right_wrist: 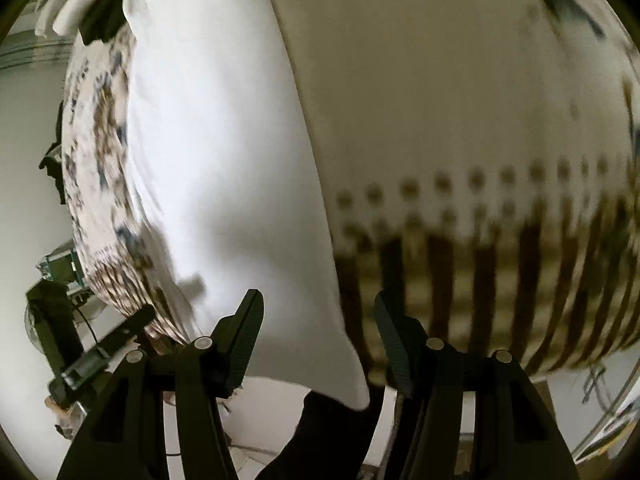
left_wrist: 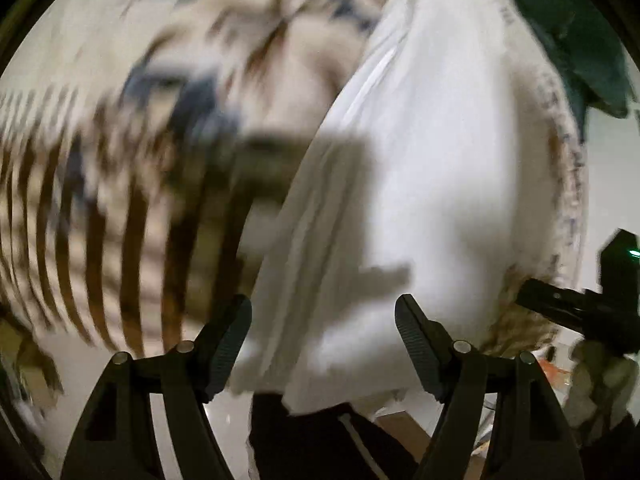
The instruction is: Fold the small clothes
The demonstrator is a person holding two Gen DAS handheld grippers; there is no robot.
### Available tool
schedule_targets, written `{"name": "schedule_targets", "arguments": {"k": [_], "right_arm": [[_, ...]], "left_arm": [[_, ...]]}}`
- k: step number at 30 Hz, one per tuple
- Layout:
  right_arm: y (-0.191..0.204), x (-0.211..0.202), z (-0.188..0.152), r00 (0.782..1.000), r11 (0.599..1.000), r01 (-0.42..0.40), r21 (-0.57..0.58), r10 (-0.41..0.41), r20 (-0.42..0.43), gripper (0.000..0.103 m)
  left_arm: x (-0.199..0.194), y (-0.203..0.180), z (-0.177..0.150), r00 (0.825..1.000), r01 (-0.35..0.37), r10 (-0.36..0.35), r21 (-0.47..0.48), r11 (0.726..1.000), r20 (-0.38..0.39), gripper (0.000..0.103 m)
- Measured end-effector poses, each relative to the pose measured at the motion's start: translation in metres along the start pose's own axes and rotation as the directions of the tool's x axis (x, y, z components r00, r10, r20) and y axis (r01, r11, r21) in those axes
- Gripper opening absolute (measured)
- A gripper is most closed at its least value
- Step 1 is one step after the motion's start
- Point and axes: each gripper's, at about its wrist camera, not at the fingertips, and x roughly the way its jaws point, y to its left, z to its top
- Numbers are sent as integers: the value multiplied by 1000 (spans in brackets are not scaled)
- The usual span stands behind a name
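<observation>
A white garment (left_wrist: 420, 152) lies on a patterned cloth-covered table (left_wrist: 100, 220) with brown stripes. In the left wrist view my left gripper (left_wrist: 323, 344) is open, its fingers to either side of the garment's near edge, holding nothing. In the right wrist view the same white garment (right_wrist: 224, 168) runs up the left half, and my right gripper (right_wrist: 319, 340) is open over its near corner, with nothing between the fingers. The right gripper also shows at the right edge of the left wrist view (left_wrist: 580, 308). The left gripper shows at the left of the right wrist view (right_wrist: 108, 344). Both views are motion-blurred.
A dark green cloth (left_wrist: 568, 28) lies at the far right of the table. The table's edge (right_wrist: 560, 364) with white floor (right_wrist: 24, 200) beyond shows on the near side. Dark clothing of the person (right_wrist: 328, 440) is below the grippers. Folded white items (right_wrist: 84, 0) sit far left.
</observation>
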Motion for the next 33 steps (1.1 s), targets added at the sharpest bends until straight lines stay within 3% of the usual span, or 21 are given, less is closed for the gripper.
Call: {"name": "schedule_targets", "arguments": {"k": [5, 7, 8, 9, 10, 12, 14, 20, 24, 26, 27, 28, 29, 30, 32, 33], "right_arm": [[-19, 23, -34, 999, 999, 41, 6, -41, -2, 60], [-30, 29, -46, 997, 997, 75, 12, -75, -5, 60], [-30, 32, -48, 996, 996, 90, 17, -90, -4, 60], [-32, 34, -50, 995, 995, 97, 21, -97, 2, 58], [-33, 36, -50, 995, 995, 99, 28, -99, 6, 53], [-31, 43, -55, 993, 992, 119, 40, -120, 5, 22], [-27, 48, -62, 992, 990, 126, 57, -127, 20, 10], [-1, 50, -79, 987, 989, 139, 44, -142, 77, 4], [-5, 40, -86, 987, 990, 137, 22, -139, 80, 4], [-8, 42, -89, 990, 991, 125, 41, -128, 58, 4], [-11, 43, -88, 993, 992, 113, 60, -115, 39, 4], [-18, 41, -88, 995, 992, 98, 76, -100, 26, 4], [-19, 43, -83, 996, 992, 84, 89, -86, 17, 4], [-21, 44, -83, 997, 993, 70, 97, -72, 11, 4], [-23, 46, -82, 998, 994, 67, 91, -68, 8, 5], [-24, 47, -80, 997, 994, 70, 86, -71, 7, 5]], "left_arm": [[25, -1, -24, 1000, 5, -4, -15, 1000, 16, 70], [24, -13, -27, 998, -1, -1, 23, 1000, 61, 49], [22, -19, -28, 997, -7, 4, 43, 999, 76, 16], [22, -24, -30, 996, -11, 7, 52, 999, 85, 4], [19, -26, -33, 994, -11, 5, 52, 999, 106, 4], [11, -24, -37, 990, 14, -21, 47, 999, 143, 4], [1, -23, -41, 985, 23, -30, 43, 999, 169, 4], [-32, -3, -52, 970, 62, -63, 13, 998, 235, 4], [-24, 0, -52, 972, 110, -106, -8, 994, 210, 4], [-18, 10, -51, 964, 204, -193, -46, 978, 183, 7], [-12, 14, -51, 962, 234, -220, -69, 970, 162, 19], [-6, 17, -50, 960, 257, -244, -85, 963, 137, 34], [0, 17, -49, 957, 275, -264, -91, 957, 120, 72], [6, 18, -49, 952, 296, -285, -96, 950, 111, 83], [19, 20, -49, 938, 340, -328, -98, 935, 114, 83], [28, 20, -46, 943, 327, -318, -100, 940, 101, 83]]}}
